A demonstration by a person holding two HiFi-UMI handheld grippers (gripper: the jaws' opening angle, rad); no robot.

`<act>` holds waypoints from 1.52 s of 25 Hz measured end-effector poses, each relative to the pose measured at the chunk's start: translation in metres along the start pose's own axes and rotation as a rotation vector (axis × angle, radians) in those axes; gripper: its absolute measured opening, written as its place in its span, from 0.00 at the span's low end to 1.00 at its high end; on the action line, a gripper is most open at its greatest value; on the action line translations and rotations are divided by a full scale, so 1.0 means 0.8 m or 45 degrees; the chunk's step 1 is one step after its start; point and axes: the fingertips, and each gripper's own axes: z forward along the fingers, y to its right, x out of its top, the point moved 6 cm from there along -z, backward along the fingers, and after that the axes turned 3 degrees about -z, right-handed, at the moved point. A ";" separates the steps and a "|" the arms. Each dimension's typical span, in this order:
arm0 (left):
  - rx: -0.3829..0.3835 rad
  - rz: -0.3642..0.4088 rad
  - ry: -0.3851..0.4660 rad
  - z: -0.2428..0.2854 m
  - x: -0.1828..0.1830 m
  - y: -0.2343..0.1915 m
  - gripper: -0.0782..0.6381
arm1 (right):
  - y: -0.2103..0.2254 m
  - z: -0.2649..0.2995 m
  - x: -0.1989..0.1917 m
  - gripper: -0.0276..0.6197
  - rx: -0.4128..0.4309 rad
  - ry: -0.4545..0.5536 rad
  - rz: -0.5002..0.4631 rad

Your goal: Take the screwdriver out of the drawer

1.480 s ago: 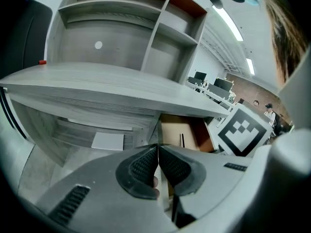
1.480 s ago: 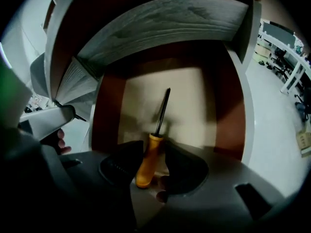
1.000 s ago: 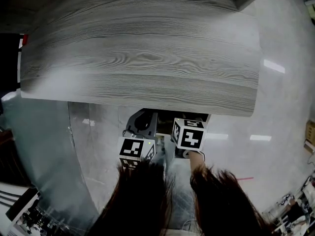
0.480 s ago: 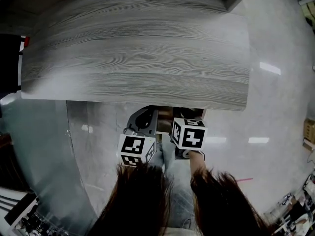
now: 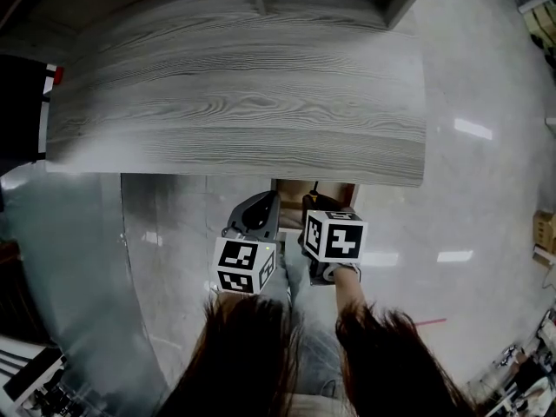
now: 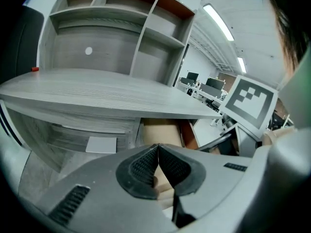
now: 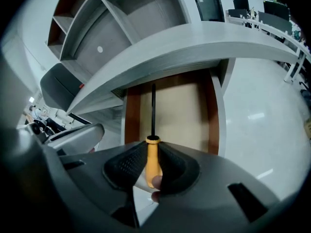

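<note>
The screwdriver (image 7: 153, 130) is held by its orange handle in the right gripper (image 7: 152, 164), at the open drawer (image 7: 212, 111) under the bench (image 7: 194, 42). The left gripper (image 6: 158, 154) is clenched on nothing.

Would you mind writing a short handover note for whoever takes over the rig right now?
The left gripper is shut and empty, beside the right one in front of the desk.
The right gripper is shut on the orange handle of the screwdriver; its shaft points out over the open drawer.
Done: drawer open, screwdriver gripped.
Left: carry the screwdriver clear of the drawer.
</note>
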 end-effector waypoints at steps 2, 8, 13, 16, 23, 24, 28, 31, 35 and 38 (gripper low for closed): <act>-0.001 0.006 -0.004 -0.007 -0.001 0.002 0.13 | -0.006 -0.006 -0.003 0.18 0.009 -0.005 0.003; -0.015 0.005 -0.010 -0.035 -0.005 0.012 0.13 | -0.022 -0.030 -0.010 0.18 0.008 0.014 0.005; -0.020 0.016 0.009 -0.060 0.001 0.016 0.13 | -0.039 -0.046 -0.020 0.18 0.011 0.022 0.009; -0.021 0.029 0.025 -0.074 0.010 0.018 0.13 | -0.044 -0.055 -0.026 0.18 -0.004 0.022 0.028; -0.022 0.050 0.055 -0.104 0.022 0.029 0.13 | -0.049 -0.085 -0.031 0.18 -0.017 0.048 0.033; -0.022 0.050 0.059 -0.110 0.023 0.031 0.13 | -0.051 -0.092 -0.030 0.18 -0.019 0.056 0.031; -0.025 0.050 0.075 -0.128 0.029 0.042 0.13 | -0.056 -0.117 -0.026 0.18 -0.029 0.089 0.021; -0.032 0.057 0.093 -0.144 0.034 0.052 0.13 | -0.062 -0.137 -0.023 0.17 -0.035 0.117 0.013; -0.040 0.064 0.123 -0.162 0.043 0.064 0.13 | -0.072 -0.169 -0.019 0.18 -0.040 0.171 0.005; -0.046 0.070 0.148 -0.174 0.052 0.072 0.13 | -0.080 -0.192 -0.017 0.17 -0.042 0.215 -0.010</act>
